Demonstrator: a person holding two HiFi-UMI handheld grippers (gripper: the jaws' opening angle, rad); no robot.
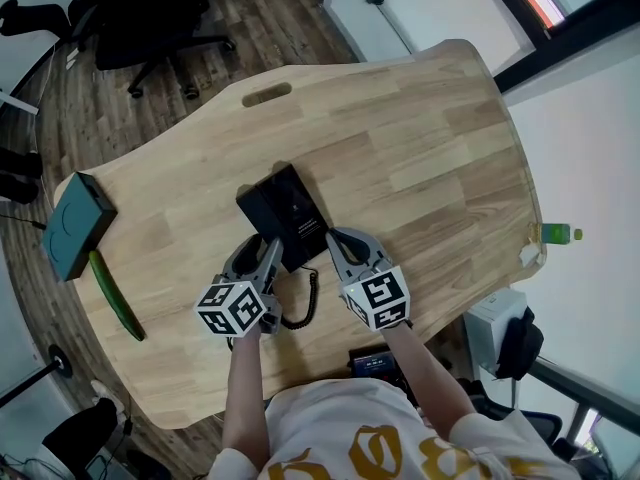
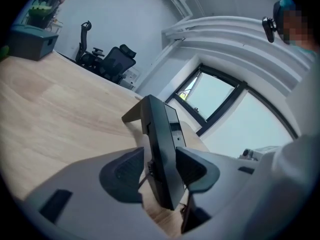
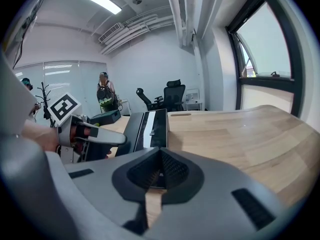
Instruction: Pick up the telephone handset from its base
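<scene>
jaws of left gripper (image 2: 159,171) apart, handset (image 2: 161,129) between

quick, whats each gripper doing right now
left gripper: open, black telephone between its jaws, not clamped
right gripper: shut, holding nothing

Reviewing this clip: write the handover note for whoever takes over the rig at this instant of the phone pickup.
Left gripper: jaws open on either side of the handset. A gap shows at one pad, so there is no grip yet.
Right gripper: jaws shut and empty, beside the near right corner of the telephone base.
Things: the phone lies on the wooden table, its coiled cord trailing toward the person.
Done: left gripper lined up on the handset.
Left: close on the handset and lift it off. It appears to be still on the base.
</scene>
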